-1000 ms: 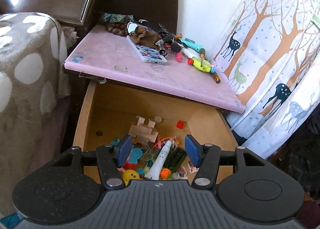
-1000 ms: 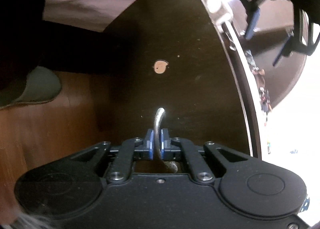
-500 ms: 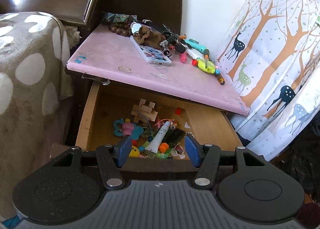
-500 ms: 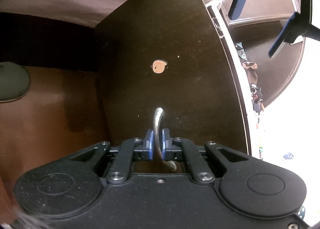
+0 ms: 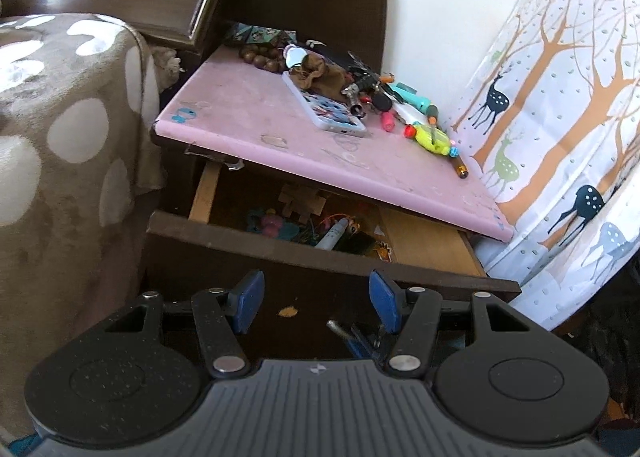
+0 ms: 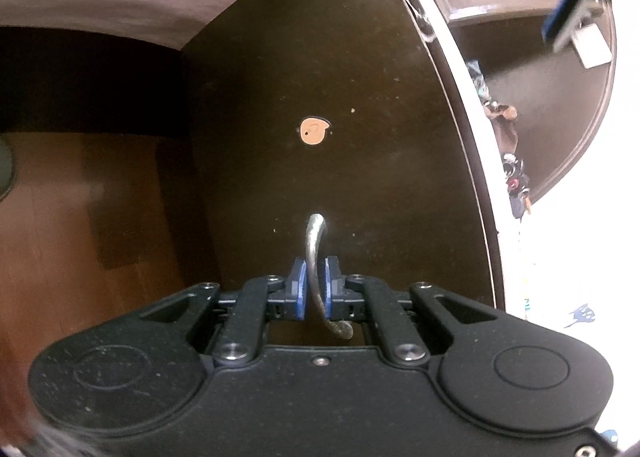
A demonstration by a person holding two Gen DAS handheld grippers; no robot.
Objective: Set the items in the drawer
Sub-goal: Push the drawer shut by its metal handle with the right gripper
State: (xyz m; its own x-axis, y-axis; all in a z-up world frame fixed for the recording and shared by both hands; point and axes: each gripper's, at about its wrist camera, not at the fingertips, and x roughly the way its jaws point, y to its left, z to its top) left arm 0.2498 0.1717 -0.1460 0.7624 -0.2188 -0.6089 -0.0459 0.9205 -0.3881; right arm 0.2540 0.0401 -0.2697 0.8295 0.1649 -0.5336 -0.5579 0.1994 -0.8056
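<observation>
The dark wooden drawer [image 5: 320, 253] of the nightstand stands partly open under the pink top [image 5: 280, 129]. Toys, a wooden puzzle [image 5: 300, 203] and a white marker [image 5: 332, 233] lie inside. My left gripper [image 5: 316, 303] is open and empty, held in front of the drawer front. My right gripper [image 6: 315, 289] is shut on the drawer's metal handle [image 6: 314, 241]; it also shows low in the left wrist view [image 5: 360, 337]. The drawer front [image 6: 340, 137] fills the right wrist view.
On the pink top lie a phone [image 5: 324, 113], a brown pouch [image 5: 320, 75], beads, keys and small toys [image 5: 432, 137]. A spotted blanket [image 5: 60, 137] lies on the left. A deer-print curtain [image 5: 560, 97] hangs on the right. The wooden floor [image 6: 80, 237] is below.
The drawer has slid inward and is much less open than a second ago. My right gripper stays shut on the handle. My left gripper has drawn back from above the drawer.
</observation>
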